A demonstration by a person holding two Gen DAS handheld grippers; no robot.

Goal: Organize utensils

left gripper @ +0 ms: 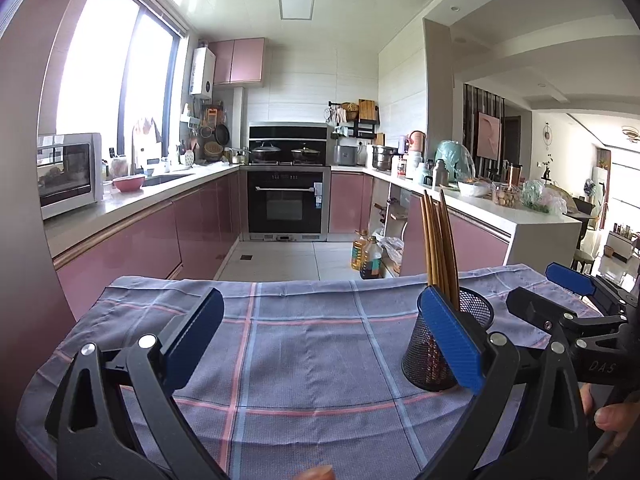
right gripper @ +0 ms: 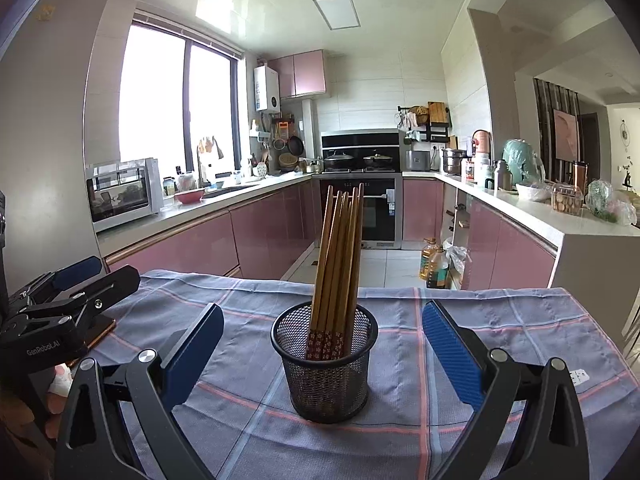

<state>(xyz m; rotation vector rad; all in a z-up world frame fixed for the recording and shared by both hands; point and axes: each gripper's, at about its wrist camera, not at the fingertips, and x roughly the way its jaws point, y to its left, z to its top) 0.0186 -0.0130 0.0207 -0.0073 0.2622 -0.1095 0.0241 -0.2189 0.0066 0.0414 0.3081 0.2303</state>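
Pink cabinets point(right gripper: 264, 236); bright window point(right gripper: 176, 100); seemingly tiled floor point(left gripper: 280, 256).

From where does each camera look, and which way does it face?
Left wrist: sits on the left gripper, faces over the cloth into the kitchen; own open fingers, right gripper at right and a fingertip show.
Right wrist: sits on the right gripper, faces the holder centred ahead; own open fingers, left gripper at left.
Shared: cloth, holder, chopsticks, kitchen.
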